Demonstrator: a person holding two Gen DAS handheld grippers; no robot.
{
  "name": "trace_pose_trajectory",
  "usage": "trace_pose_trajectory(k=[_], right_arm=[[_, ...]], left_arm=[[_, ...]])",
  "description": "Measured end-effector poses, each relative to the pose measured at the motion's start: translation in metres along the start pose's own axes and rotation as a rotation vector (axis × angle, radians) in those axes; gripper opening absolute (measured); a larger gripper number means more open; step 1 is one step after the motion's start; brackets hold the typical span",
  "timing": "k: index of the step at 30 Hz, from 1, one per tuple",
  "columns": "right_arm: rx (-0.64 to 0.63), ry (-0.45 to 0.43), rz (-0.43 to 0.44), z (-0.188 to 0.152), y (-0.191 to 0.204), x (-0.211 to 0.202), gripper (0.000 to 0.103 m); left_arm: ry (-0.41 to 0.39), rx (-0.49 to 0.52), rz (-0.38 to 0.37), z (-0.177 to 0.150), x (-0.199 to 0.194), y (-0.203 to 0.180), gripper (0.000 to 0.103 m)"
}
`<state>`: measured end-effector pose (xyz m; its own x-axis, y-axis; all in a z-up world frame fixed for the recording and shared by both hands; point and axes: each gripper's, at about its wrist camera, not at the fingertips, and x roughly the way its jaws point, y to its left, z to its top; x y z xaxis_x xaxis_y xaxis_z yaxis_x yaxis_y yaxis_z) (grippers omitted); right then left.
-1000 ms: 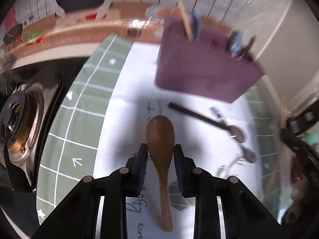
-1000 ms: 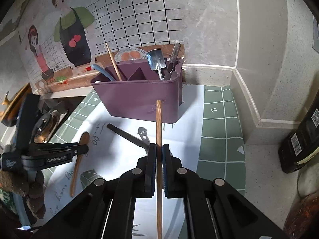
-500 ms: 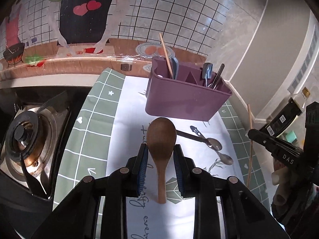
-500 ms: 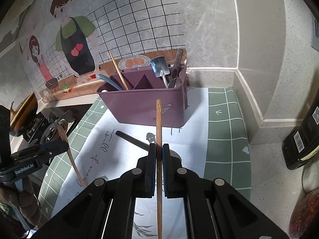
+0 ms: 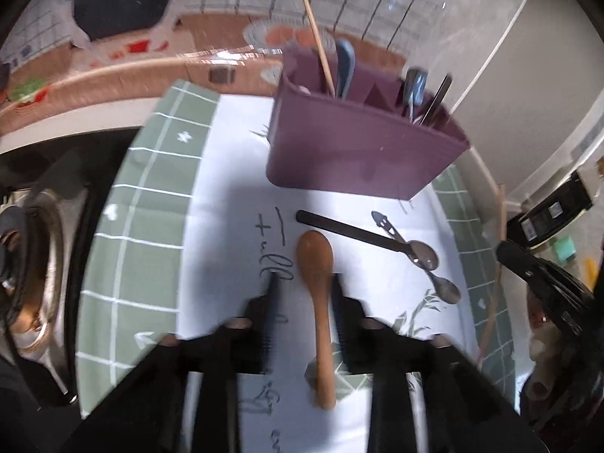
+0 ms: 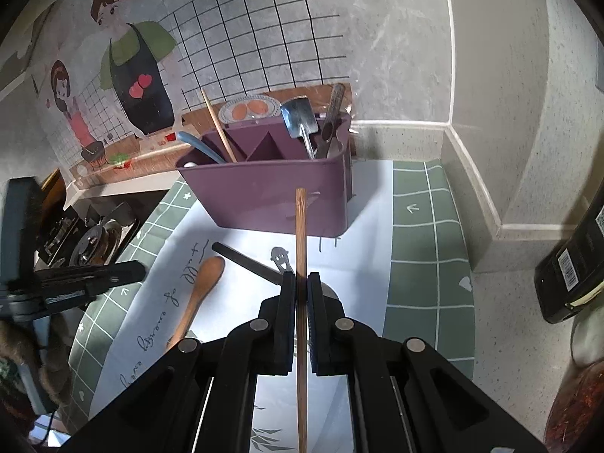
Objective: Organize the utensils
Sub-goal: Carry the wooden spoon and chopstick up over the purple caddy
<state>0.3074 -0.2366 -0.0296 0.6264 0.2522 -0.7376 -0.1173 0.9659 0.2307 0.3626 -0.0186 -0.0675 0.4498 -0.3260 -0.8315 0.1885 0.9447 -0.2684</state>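
1. Now our right gripper point(image 6: 301, 283) clamps the thin bamboo chopstick point(image 6: 300, 234) before the purple plastic utensil caddy point(image 6: 271, 192); tilting could snag its rim.
2. Our left gripper point(image 5: 304, 283) has its fingers apart around the brown wooden spoon point(image 5: 317, 264) lying on the worktop point(image 6: 509, 302); it may roll.

Motion blur smears the left tool point(image 5: 304, 290). Before the purple caddy point(image 6: 271, 192), the chopstick's point(image 6: 301, 302) lower end runs off the bottom edge; the caddy's walls hide its utensils' lower parts.
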Motion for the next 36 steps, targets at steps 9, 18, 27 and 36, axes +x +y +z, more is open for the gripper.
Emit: trace_pose_trajectory(k=[9, 18, 27, 36], right_arm=[[0.019, -0.004, -0.008, -0.009, -0.015, 0.001, 0.006], [0.034, 0.0, -0.02, -0.009, -0.025, 0.008, 0.006], [0.04, -0.014, 0.002, -0.003, -0.021, 0.003, 0.006], [0.033, -0.024, 0.007, 0.005, -0.012, -0.005, 0.006]], left_arm=[[0.078, 0.115, 0.149, 0.013, 0.056, -0.035, 0.05], [0.104, 0.132, 0.21, 0.016, 0.07, -0.043, 0.036], [-0.021, 0.103, 0.074, 0.005, 0.024, -0.035, 0.03], [-0.171, 0.033, -0.006, -0.015, -0.039, -0.021, 0.03]])
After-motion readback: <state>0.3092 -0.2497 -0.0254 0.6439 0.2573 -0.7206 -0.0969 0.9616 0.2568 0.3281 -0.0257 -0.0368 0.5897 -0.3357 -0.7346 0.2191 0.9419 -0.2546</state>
